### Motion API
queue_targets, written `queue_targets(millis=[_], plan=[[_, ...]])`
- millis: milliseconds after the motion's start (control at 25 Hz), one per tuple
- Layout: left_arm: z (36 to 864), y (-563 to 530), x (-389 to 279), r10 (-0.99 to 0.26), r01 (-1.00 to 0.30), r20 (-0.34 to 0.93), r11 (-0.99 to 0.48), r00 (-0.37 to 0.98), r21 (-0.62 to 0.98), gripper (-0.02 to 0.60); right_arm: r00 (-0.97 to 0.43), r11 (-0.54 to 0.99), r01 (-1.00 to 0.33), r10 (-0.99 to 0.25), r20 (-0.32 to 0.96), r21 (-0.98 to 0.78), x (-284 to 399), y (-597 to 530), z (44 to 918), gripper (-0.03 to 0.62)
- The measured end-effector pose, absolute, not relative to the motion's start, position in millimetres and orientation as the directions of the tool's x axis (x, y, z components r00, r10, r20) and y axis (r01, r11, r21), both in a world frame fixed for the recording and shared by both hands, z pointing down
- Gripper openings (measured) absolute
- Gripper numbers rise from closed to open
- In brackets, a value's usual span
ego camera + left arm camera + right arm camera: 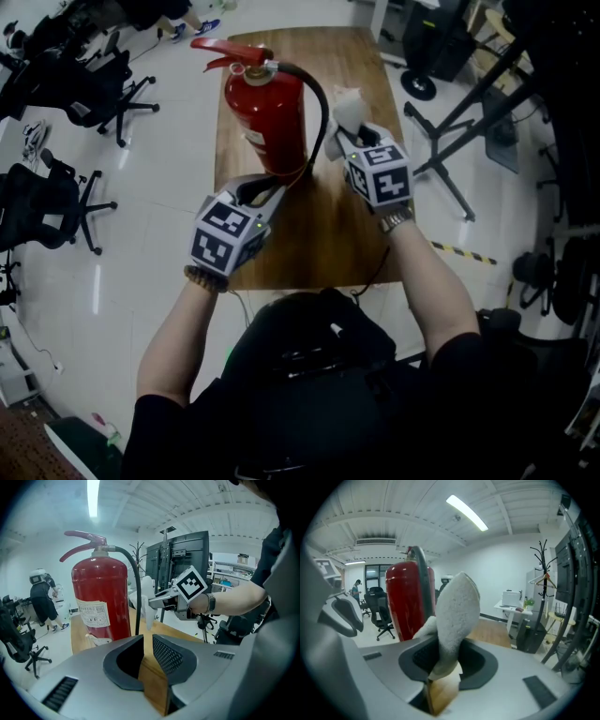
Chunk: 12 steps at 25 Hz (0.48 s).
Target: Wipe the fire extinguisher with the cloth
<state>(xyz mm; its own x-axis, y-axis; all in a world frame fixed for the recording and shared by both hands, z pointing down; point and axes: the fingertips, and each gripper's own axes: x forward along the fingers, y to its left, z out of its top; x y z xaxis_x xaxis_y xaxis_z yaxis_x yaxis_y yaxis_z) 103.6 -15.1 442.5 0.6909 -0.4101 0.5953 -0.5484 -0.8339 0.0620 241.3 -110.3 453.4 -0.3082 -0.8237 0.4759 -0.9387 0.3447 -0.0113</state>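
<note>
So | right gripper (pixel 440 660) is clamping the cloth (pixel 457 616), hovering at 3 o'clock of the fire extinguisher (pixel 267 117) | left gripper (pixel 147 656) is waiting at 6 o'clock, jaws apart, empty | wiping apparently not yet begun, whole job remaining

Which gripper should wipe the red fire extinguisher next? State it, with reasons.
Right. The right gripper clamps the white fluffy cloth close beside the red cylindrical metal fire extinguisher; the left gripper is empty, jaws slightly apart.
</note>
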Motion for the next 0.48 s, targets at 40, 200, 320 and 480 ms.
queue_targets(millis=[40,200,320,480], plan=[[444.3,-15.3,103.3,-0.409,-0.550,0.599,-0.833,0.689,0.063,0.057,-0.308,0.343,-0.939,-0.817,0.487,-0.018,241.2,-109.8,462.9,0.120],[451.7,-14.6,100.5,-0.403,-0.556,0.614,-0.828,0.679,0.071,0.057,-0.302,0.340,-0.940,-0.797,0.523,-0.025,237.6,-107.5,492.3,0.119],[457.4,-14.9,96.6,-0.401,-0.562,0.625,-0.824,0.670,0.073,0.057,-0.299,0.333,-0.942,-0.783,0.545,-0.038,234.6,-107.5,515.9,0.118],[464.5,-13.6,90.5,-0.397,-0.571,0.638,-0.817,0.659,0.082,0.057,-0.294,0.329,-0.943,-0.762,0.576,-0.047,228.1,-106.5,541.2,0.118]])
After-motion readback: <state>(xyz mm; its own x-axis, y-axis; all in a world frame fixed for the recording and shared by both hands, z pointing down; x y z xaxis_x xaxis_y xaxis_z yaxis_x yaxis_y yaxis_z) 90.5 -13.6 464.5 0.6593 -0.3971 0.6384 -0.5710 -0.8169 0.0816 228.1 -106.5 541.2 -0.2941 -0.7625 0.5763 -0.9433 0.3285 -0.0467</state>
